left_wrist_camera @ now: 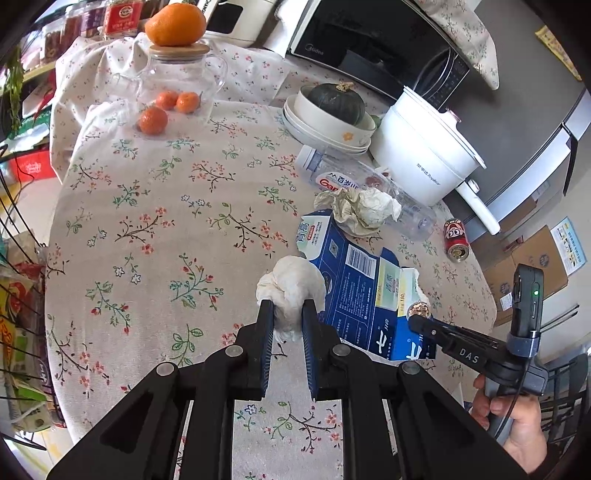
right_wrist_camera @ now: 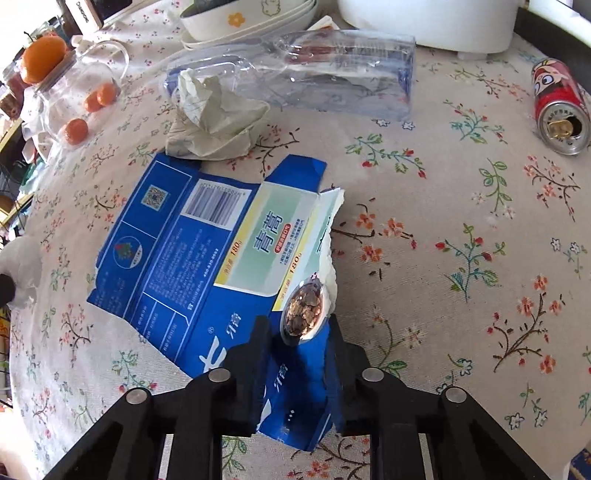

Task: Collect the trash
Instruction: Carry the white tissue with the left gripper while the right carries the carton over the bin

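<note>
Left gripper (left_wrist_camera: 288,306) fills the bottom of the left wrist view, its two fingers clamped on a white tissue wad (left_wrist_camera: 291,291) held just above the floral tablecloth (left_wrist_camera: 155,221). At 3 o'clock from the wad lies a flattened blue carton (left_wrist_camera: 365,295), and on the carton's far end, toward 1 o'clock, sits a crumpled paper (left_wrist_camera: 360,210). Beyond that paper a clear bottle (left_wrist_camera: 354,181) lies on its side, with a red can (left_wrist_camera: 456,240) on its side at 3 o'clock from it. At 12 o'clock stand stacked bowls (left_wrist_camera: 328,129) holding a dark squash (left_wrist_camera: 336,101), beside a white pot (left_wrist_camera: 424,147). At 11 o'clock a glass jar (left_wrist_camera: 181,81) carries an orange (left_wrist_camera: 175,24) on its lid. The right gripper (left_wrist_camera: 415,321) reaches in from 4 o'clock, its tip over the carton's edge.

From the right wrist view, the right gripper (right_wrist_camera: 299,332) straddles the near corner of the carton (right_wrist_camera: 184,251) with its jaws narrow; whether they pinch the card cannot be told. The paper (right_wrist_camera: 218,125) lies at 11 o'clock, touching the carton's far edge, the bottle (right_wrist_camera: 314,77) at 12 o'clock, the can (right_wrist_camera: 559,107) at 2 o'clock. At 9 o'clock the wad (right_wrist_camera: 22,262) shows at the frame's edge.
</note>
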A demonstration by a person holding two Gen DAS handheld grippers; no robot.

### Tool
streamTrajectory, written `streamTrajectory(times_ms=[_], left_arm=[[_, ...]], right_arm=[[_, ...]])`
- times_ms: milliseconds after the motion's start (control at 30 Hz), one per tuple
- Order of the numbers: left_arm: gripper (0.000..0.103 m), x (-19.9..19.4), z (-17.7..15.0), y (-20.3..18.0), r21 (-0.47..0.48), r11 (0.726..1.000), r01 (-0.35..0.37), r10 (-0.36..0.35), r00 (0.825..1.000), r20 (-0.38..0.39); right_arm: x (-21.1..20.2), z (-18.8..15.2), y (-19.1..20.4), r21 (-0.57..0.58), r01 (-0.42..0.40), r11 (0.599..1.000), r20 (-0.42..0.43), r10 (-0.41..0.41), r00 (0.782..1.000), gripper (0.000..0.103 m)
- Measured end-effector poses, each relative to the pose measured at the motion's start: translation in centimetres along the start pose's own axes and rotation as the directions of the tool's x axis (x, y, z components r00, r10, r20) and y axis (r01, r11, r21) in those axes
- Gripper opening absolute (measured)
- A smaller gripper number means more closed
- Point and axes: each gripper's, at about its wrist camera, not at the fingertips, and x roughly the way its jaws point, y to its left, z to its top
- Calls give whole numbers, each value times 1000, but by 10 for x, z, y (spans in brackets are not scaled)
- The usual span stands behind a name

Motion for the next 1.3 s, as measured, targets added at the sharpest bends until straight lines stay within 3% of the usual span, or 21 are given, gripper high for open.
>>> streamTrajectory(times_ms=[100,200,467,667,967,1300], left_arm=[[16,-5,2,-2,2,1000,9,-9,1000,13],[16,-10,5,-11,10,999,32,-33,999,30],[16,-11,-9,-65,121,989,79,-84,996,32],[16,-4,-29,-107,222,970,102,-107,994,10],[16,12,-52,-160,312,939,141,-134,990,-45],[16,26,-90,-227,418,884,208,-172,978,-121]], right_arm=[[-15,-1,0,26,-70,997,16,70,997,7],[-34,-6,0,35,-115,993,28,114,993,5],[-95,-18,-14,52,-128,990,107,122,987,3],[-134,-31,-49,113,-82,990,164,63,984,3],[-200,-72,-134,242,-17,970,241,-43,970,3],[-248,-146,-234,402,81,912,234,-188,954,3]])
